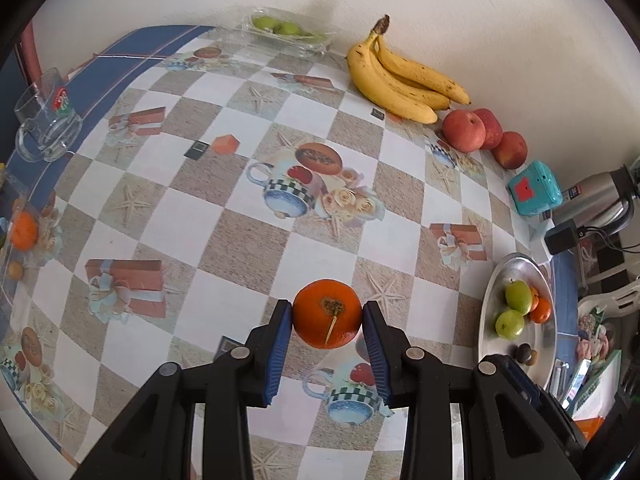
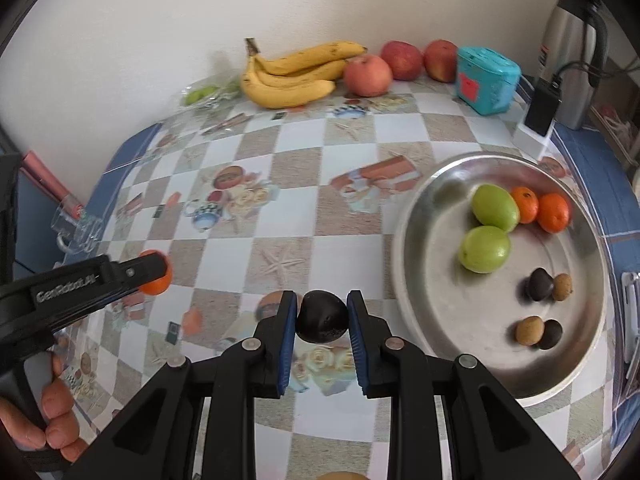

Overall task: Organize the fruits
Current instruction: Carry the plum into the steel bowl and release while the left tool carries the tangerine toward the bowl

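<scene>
You are carrying one fruit in each claw, both lifted clear of the checked worktop (image 1: 208, 216). Your left claw (image 1: 327, 322) is pinching an orange mandarin (image 1: 327, 314) across its middle, stem scar facing the camera, so the pads are bearing on its widest part. Your right claw (image 2: 322, 316) is closed narrow on a small dark round fruit (image 2: 322, 317), gripped at its sides. The metal bowl (image 2: 424, 280) is sitting just right of that claw, already holding two green fruits (image 2: 484, 249), two mandarins and four small dark and brown ones, grouped by kind. The bananas (image 2: 292, 76) and red apples (image 2: 368, 75) are lying far along the wall, likely sorted there already.
</scene>
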Demonstrator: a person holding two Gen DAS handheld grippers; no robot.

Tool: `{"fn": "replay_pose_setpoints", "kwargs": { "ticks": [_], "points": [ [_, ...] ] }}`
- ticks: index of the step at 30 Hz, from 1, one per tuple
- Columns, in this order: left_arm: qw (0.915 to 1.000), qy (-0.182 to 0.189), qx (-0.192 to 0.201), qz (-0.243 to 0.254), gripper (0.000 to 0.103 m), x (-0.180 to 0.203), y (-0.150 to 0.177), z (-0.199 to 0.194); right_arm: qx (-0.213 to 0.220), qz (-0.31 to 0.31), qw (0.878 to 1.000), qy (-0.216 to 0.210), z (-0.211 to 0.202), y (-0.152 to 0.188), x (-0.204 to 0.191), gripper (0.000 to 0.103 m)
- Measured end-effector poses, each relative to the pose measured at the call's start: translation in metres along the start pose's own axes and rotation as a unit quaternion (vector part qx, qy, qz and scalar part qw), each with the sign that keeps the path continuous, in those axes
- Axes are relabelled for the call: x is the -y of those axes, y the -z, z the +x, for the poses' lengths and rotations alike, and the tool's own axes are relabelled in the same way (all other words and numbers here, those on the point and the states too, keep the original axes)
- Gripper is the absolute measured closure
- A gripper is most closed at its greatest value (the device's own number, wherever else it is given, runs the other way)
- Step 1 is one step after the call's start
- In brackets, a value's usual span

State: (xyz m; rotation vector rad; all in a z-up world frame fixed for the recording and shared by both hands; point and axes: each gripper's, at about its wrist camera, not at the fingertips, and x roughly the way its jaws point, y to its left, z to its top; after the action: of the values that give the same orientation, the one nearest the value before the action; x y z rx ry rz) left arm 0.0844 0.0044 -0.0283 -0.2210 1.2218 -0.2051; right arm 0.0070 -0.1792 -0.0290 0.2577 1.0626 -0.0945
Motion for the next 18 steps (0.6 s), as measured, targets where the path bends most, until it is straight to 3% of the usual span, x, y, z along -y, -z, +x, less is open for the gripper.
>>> {"fn": "replay_pose_setpoints", "kwargs": {
  "ticks": [18],
  "points": [
    [0.9958,0.033,-0.024,0.082,0.064,0.072,0.026,0.016,-0.004,0.116,0.992,0.041,-0.014,-0.006,0.102,0.077]
  ]
}}
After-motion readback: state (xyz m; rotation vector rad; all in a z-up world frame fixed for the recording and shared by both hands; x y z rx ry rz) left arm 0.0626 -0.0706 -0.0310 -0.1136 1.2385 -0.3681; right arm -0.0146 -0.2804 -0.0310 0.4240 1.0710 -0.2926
